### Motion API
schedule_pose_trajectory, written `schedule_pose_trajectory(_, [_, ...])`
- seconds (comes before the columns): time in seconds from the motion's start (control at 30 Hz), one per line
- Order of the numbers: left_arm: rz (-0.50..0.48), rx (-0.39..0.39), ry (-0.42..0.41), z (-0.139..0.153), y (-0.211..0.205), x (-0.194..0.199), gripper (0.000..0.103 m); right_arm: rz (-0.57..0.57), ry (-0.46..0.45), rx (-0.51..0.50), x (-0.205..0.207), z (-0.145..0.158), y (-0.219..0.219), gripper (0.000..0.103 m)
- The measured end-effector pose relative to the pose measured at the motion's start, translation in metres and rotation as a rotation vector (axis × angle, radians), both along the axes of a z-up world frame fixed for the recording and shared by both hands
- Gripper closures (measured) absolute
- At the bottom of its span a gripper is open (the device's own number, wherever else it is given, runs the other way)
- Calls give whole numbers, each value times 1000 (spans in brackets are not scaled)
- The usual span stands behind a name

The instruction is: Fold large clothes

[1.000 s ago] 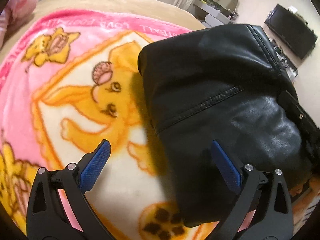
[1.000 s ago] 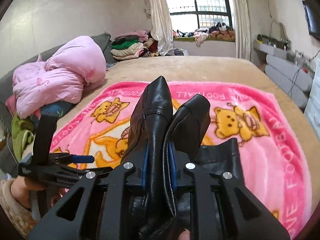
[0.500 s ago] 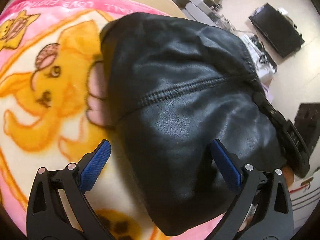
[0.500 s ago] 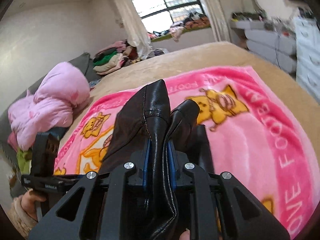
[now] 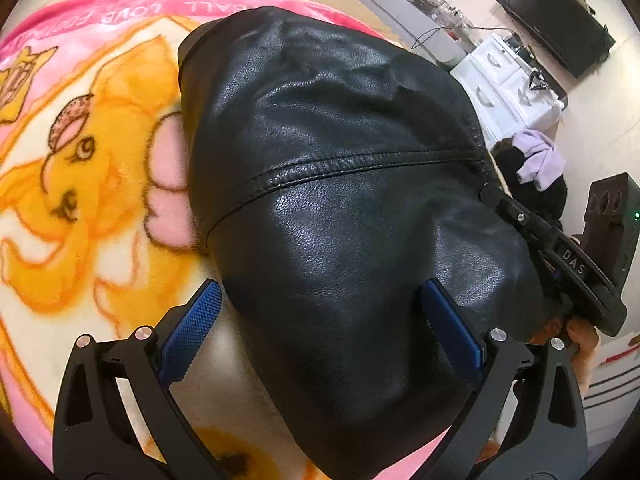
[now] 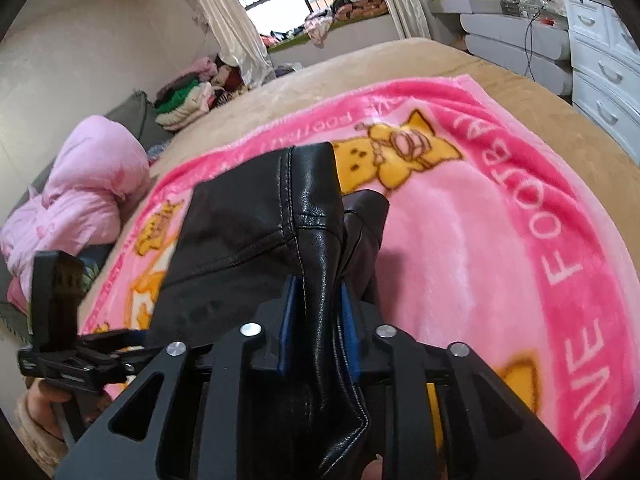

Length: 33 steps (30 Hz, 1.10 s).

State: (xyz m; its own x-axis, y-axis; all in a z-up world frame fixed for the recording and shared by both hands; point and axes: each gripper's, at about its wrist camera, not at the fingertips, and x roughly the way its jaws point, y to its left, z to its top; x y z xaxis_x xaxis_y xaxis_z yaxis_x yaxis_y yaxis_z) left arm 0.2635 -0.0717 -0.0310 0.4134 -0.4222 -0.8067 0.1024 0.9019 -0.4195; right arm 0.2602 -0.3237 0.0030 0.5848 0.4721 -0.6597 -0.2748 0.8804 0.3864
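A black leather garment (image 5: 340, 184) lies in a folded bundle on a pink cartoon blanket (image 5: 80, 168) on the bed. My left gripper (image 5: 320, 332) is open, its blue pads on either side of the bundle's near end, just above it. My right gripper (image 6: 318, 320) is shut on a bunched fold of the black leather garment (image 6: 312, 216), holding it raised off the blanket (image 6: 480, 240). The right gripper shows at the right edge of the left wrist view (image 5: 560, 264). The left gripper shows at the left of the right wrist view (image 6: 72, 352).
A pink duvet (image 6: 80, 200) and a stack of folded clothes (image 6: 184, 104) sit at the bed's far left. White drawers (image 6: 600, 40) stand right of the bed, with a dark TV (image 5: 556, 20) on the wall beyond. The tan bedsheet (image 6: 400, 64) surrounds the blanket.
My left gripper moved closer over the bundle, staying open. My right gripper swung the held fold down toward the blanket and to the right.
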Motion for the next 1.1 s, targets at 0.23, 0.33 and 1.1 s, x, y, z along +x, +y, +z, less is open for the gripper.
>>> schedule_pose_trajectory(0.23, [4, 3, -2, -4, 0, -2, 9, -28, 39, -13, -2, -9, -10, 53])
schedule_pose_trajectory(0.33, [8, 9, -9, -2, 0, -3, 9, -47, 51, 31, -11, -4, -24, 30])
schedule_pose_trajectory(1.1, [-29, 81, -1, -9, -13, -16, 9, 34, 195, 158, -62, -30, -34, 69])
